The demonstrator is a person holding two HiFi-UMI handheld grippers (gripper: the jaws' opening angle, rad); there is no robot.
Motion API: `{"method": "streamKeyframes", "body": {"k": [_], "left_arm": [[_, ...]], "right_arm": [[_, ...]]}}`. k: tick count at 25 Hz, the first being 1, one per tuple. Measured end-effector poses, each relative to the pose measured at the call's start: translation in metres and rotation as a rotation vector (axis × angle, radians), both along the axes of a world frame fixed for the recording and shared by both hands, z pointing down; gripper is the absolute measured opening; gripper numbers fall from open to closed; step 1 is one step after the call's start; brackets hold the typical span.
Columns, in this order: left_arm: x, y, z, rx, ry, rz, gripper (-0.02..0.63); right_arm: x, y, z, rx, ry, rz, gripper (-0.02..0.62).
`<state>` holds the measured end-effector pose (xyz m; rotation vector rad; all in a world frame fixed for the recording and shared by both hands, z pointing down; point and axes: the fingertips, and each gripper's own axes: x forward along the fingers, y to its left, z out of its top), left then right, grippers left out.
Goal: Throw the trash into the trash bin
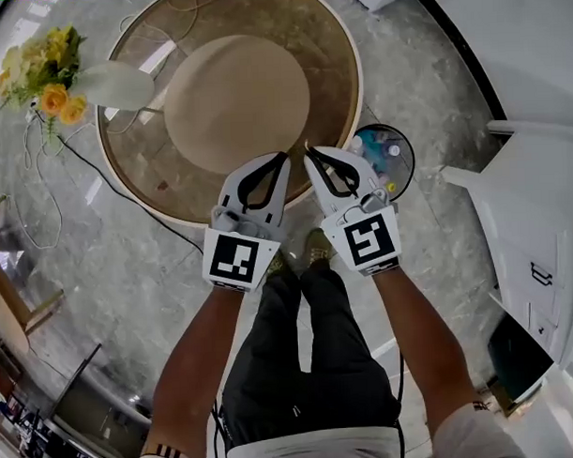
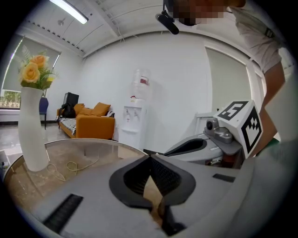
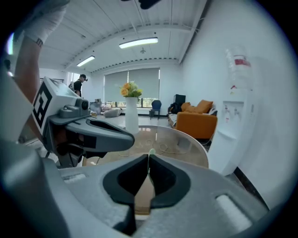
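Observation:
In the head view both grippers hang side by side over the front edge of the round glass table (image 1: pixel 135 186). My right gripper (image 1: pixel 308 150) is shut, and a thin pale-green scrap (image 3: pixel 150 153) pokes out between its tips (image 3: pixel 149 160). The scrap is too small to identify. My left gripper (image 1: pixel 286 157) is shut too, and nothing shows between its tips (image 2: pixel 150 158). The dark round trash bin (image 1: pixel 412 155) stands on the floor just right of the right gripper, with several colourful items inside.
A white vase (image 1: pixel 113 86) with yellow flowers (image 1: pixel 47 77) stands at the table's left, with a loose cable (image 2: pixel 70 166) lying nearby. White cabinets (image 1: pixel 539 214) line the right side. An orange sofa (image 2: pixel 91 123) and a water dispenser (image 2: pixel 135 121) stand beyond the table.

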<state>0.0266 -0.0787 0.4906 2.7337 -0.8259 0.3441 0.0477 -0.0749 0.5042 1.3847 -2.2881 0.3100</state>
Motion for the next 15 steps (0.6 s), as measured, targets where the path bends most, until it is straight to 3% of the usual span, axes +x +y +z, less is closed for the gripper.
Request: {"method": "streamKeyframes", "body": {"k": [9,15], "left_arm": [[0.069,0.044,-0.013,-0.004,0.026,0.101,0.0],[0.091,0.064,-0.008,-0.013,0.007,0.133,0.0]], "right_arm": [[0.119,0.064,0.029,-0.075,0.082,0.163,0.012],[0.159,0.095,0.069,-0.169,0.149,0.17,0.014]]}}
